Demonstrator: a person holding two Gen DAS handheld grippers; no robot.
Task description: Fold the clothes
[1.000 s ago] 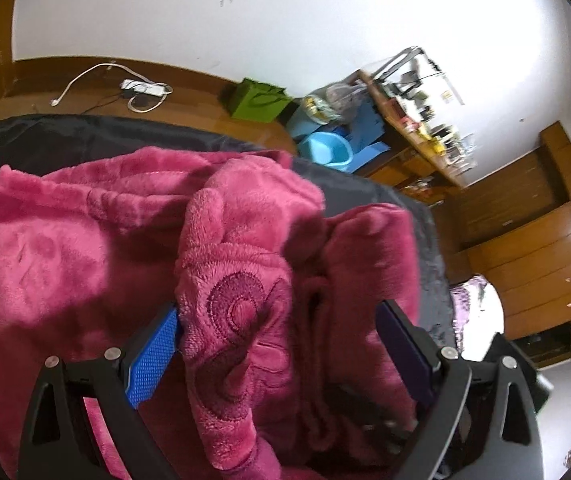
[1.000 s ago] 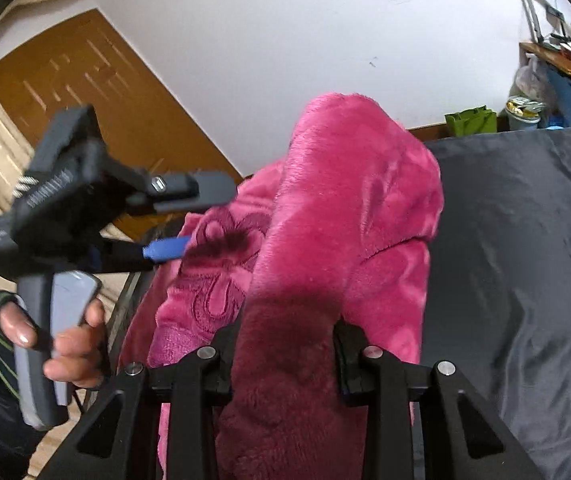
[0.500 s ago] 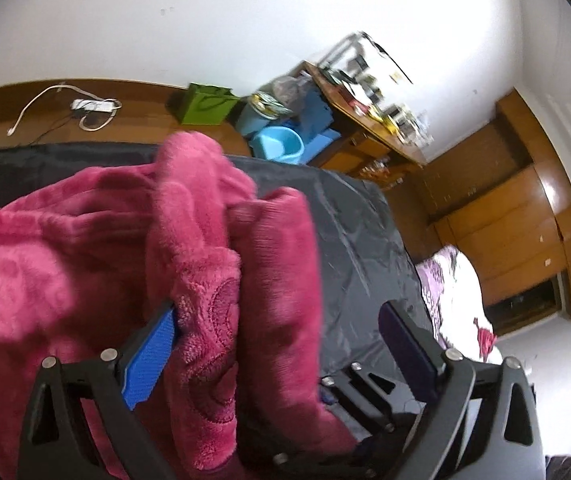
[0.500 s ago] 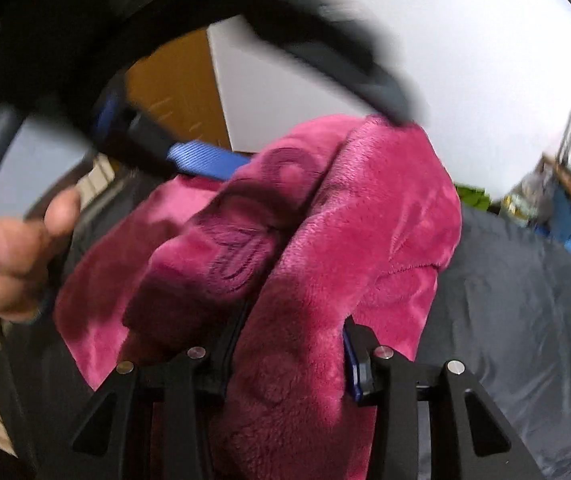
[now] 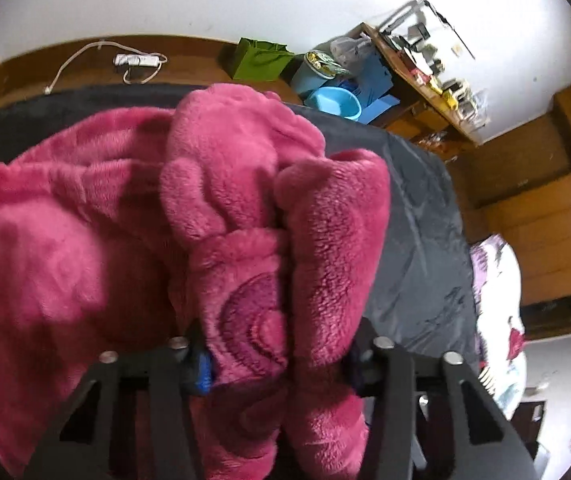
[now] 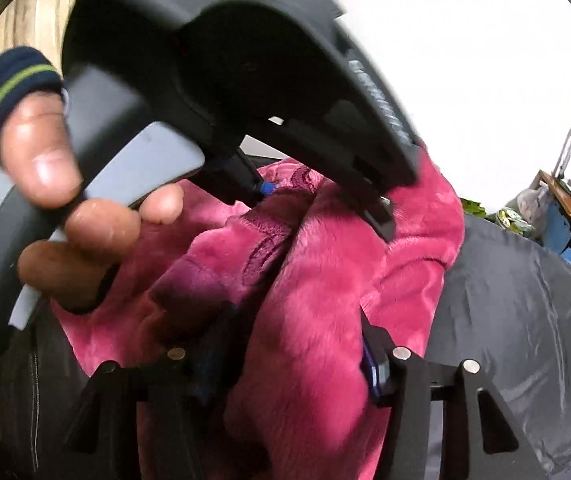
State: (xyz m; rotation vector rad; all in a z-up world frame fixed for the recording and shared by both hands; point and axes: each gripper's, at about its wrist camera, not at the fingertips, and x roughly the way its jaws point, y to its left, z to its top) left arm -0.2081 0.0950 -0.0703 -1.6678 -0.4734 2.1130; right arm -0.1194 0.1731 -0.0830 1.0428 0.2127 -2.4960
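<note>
A thick magenta fleece garment (image 5: 245, 200) with an embroidered swirl lies bunched on a dark grey sheet (image 5: 417, 248). My left gripper (image 5: 281, 356) is shut on two folds of the fleece pressed together. My right gripper (image 6: 293, 360) is shut on another thick fold of the same garment (image 6: 317, 312). In the right wrist view the left gripper's black body (image 6: 245, 80) and the hand holding it fill the upper left, right above the fleece.
The dark sheet (image 6: 525, 340) spreads to the right. Beyond its far edge are a power strip (image 5: 137, 60), a green bag (image 5: 261, 60), a blue basin (image 5: 335, 104) and a cluttered wooden desk (image 5: 425, 64). Wooden cabinets (image 5: 545, 220) stand at right.
My left gripper has closed from open onto the fleece folds. The two grippers have come close together, and the left one now looms large in the right wrist view.
</note>
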